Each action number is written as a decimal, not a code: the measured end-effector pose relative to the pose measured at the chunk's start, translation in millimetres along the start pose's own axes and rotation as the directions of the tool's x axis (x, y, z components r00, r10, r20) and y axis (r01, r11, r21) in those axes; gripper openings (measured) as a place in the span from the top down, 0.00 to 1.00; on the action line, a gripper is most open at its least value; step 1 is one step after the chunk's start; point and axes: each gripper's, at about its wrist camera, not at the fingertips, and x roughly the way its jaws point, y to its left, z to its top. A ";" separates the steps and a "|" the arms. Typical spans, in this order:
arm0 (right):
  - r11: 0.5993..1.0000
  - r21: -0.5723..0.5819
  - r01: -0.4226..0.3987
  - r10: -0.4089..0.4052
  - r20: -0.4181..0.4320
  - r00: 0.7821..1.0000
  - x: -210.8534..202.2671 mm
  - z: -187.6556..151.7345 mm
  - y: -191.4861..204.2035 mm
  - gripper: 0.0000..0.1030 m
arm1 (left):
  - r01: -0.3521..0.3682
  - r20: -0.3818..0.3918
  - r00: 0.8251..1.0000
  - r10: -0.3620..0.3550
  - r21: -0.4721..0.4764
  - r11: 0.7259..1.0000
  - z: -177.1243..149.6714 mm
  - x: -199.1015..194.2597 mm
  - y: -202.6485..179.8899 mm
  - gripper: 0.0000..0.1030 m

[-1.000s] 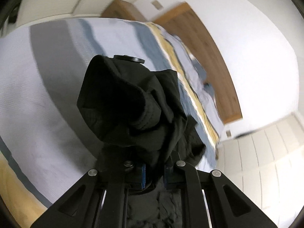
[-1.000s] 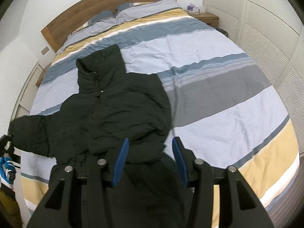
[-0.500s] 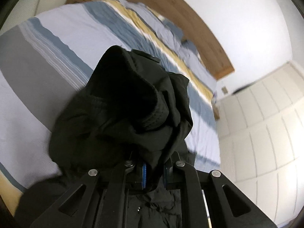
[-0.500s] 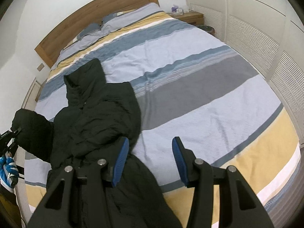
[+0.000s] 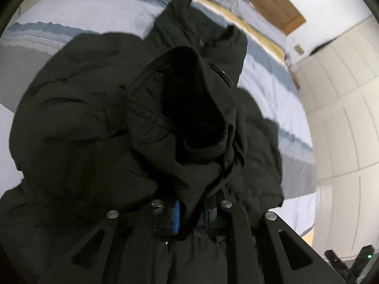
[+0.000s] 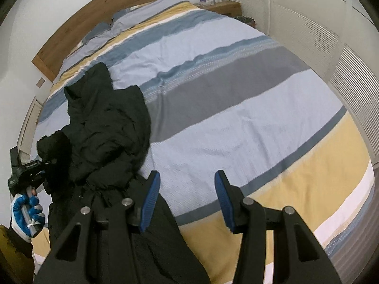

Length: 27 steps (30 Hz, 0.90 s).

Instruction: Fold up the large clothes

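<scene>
A striped bed serves as the folding surface, its wide flat cover giving room to spread a bulky garment. A black padded jacket lies along the bed's left side, hood toward the wooden headboard, body bunched and partly doubled over, its hem reaching down under the right tool. One sleeve is lifted clear of the bed, its open cuff facing the left wrist camera, apparently so it can be carried across the body for a fold. The left tool is clamped on that sleeve, dark fabric pinched between its blue pads; in the right wrist view it appears at the jacket's left edge, held by a gloved hand. The right tool hangs over the cover just beside the jacket, jaws spread wide and holding nothing, seemingly ready to pin or take another edge. No containers are in view; a nightstand stands by the headboard, its contents too small to tell.
</scene>
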 end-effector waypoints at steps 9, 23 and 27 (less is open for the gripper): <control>1.000 -0.006 0.004 -0.004 -0.016 1.000 6.7 0.0 1.3 0.55 | 0.072 -0.077 0.994 -0.071 0.005 0.997 -13.9 17.1 -8.3 0.43; 0.981 -0.180 -0.074 0.065 -0.058 0.996 35.9 5.9 110.4 0.55 | 0.020 0.044 0.999 -0.024 0.083 0.996 -6.0 -51.2 47.5 0.42; 0.955 -0.269 -0.123 0.106 -0.078 0.991 51.2 7.7 168.7 0.55 | -0.059 0.085 0.995 0.052 0.075 0.995 10.4 -65.5 85.6 0.42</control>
